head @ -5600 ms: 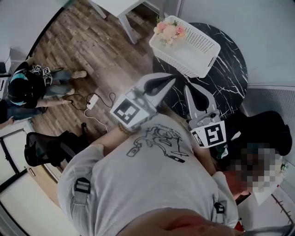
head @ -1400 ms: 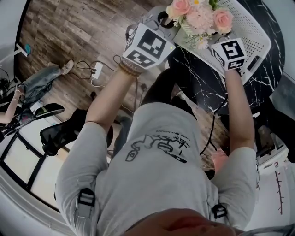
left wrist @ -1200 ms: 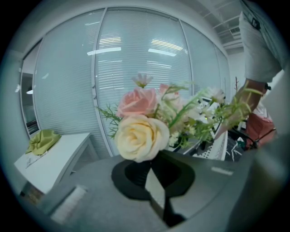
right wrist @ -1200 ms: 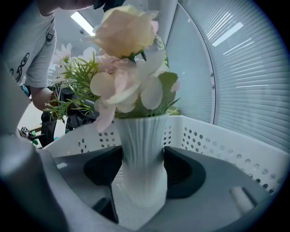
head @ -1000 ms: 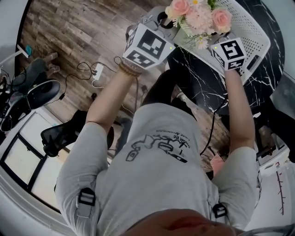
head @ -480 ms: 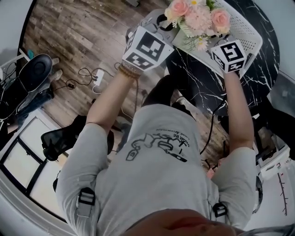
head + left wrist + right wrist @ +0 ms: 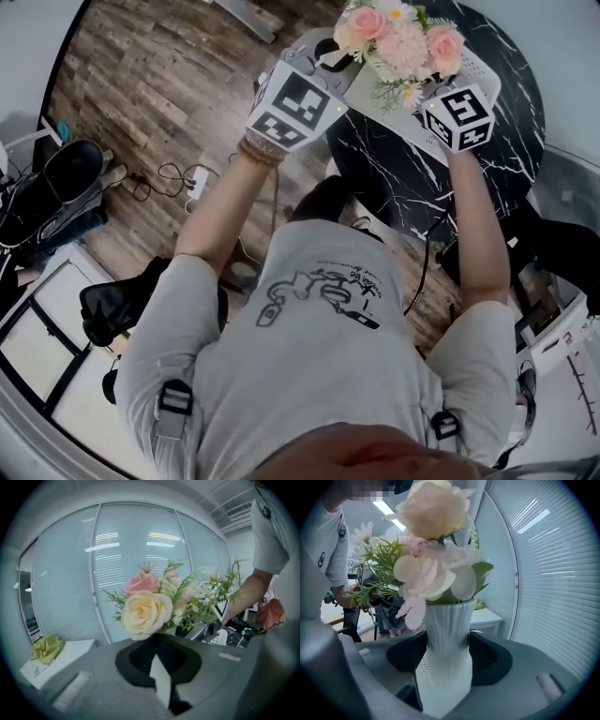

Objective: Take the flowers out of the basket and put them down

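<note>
So the flowers [image 7: 403,42] (pink and cream roses, a daisy, some greenery) are stuck in a white ribbed vase [image 7: 445,644], and the vase is where the action is. The right gripper [image 7: 447,656] has it round the body, jaws spread wide with a pad pressing on each side. In the head view the bunch is at the near end of the white basket [image 7: 473,70], over the black marble table [image 7: 487,178].

What's new: compared with a second ago, the bouquet and both marker cubes are higher and closer to the head camera, and the table looks further away. So the lift is happening. That's the first half of the job; putting them down hasn't started.

The left gripper [image 7: 159,665] is nearly closed on a thin white edge seen end-on. Going by where its tip is in the head view, I'd say that's the basket's rim. If so, it should be holding the basket back, but the left cube rises about as much as the right one, so the basket may be coming up too. Can't tell for sure.

Containers: the vase holds the whole bunch. In the right gripper view a bit of perforated white wall is up against the vase's lower left, so it probably isn't clear of the basket. I can't see anything else in there.
</note>
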`<state>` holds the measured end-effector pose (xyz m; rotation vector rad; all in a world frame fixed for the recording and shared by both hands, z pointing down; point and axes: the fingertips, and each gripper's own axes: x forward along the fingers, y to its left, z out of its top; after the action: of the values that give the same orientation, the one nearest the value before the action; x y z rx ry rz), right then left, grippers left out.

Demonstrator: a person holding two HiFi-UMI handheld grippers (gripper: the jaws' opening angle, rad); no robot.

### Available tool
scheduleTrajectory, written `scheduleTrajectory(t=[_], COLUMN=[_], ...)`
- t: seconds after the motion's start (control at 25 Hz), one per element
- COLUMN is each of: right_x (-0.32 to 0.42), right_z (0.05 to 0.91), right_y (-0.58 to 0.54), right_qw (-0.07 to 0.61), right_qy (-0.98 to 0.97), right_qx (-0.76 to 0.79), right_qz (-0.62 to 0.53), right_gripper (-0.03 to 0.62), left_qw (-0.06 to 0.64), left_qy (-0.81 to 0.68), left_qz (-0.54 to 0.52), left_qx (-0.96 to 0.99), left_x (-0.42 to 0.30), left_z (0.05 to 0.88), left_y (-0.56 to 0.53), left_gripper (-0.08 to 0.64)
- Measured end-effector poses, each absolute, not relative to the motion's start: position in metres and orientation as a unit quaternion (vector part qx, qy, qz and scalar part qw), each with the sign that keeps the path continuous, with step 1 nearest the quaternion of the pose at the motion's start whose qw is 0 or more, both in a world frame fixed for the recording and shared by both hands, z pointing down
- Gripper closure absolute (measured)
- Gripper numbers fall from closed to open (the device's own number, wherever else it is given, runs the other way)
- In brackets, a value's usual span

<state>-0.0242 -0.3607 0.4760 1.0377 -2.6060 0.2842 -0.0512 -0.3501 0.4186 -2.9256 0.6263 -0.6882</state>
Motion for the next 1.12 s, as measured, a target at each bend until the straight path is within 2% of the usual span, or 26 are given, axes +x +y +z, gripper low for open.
scheduleTrajectory(t=[0.68,1.12], right_x=[-0.015,-0.003], right_z=[0.355,0.339], right_y=[-0.329,-0.312], right_qw=[0.164,0.163], right_qy=[-0.909,-0.905], right_qx=[0.373,0.382], right_qz=[0.093,0.09], right_gripper=[0.302,0.302], left_qw=[0.062,0.066], left_qy=[0.214,0.208], left_qz=[-0.174,-0.164], left_qx=[-0.959,-0.962], left_x=[-0.044,-0.031], left_z=[0.297,0.281], left_y=[-0.318,-0.299], left_gripper=[0.557,0.557])
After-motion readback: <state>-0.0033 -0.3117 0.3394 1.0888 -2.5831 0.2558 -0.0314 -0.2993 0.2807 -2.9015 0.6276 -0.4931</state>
